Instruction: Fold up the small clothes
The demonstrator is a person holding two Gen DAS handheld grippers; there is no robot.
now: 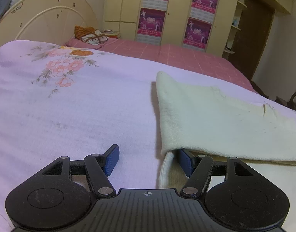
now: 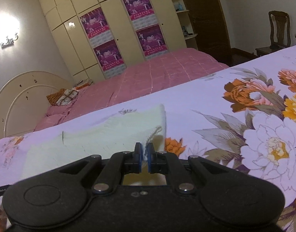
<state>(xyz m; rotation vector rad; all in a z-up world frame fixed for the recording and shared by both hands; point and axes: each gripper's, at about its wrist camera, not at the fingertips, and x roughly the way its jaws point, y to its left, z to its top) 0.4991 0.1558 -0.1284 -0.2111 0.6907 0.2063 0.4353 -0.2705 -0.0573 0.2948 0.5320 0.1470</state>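
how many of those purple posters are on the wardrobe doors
4, in two stacked pairs: upper left, lower left, upper right, lower right. None looks hidden, though doors past the picture's edge can't be checked.

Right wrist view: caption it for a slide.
Right gripper shut on the cream cloth's edge, above the floral bedspread.

- Left wrist cam: sits low over the lilac floral sheet (image 1: 74, 104), looks fwd & slightly down past its own left gripper (image 1: 148, 159), toward headboard (image 1: 45, 21) & wardrobe (image 1: 177, 9).
- Right wrist cam: also low & close to the bed, tilted, looks over its right gripper (image 2: 144, 155) to the same wardrobe (image 2: 117, 29).
- Shared: cream cloth (image 1: 215, 116) (image 2: 101, 135), pink bedspread (image 1: 167, 52) (image 2: 157, 71), posters (image 1: 151, 22) (image 2: 109, 56), headboard.
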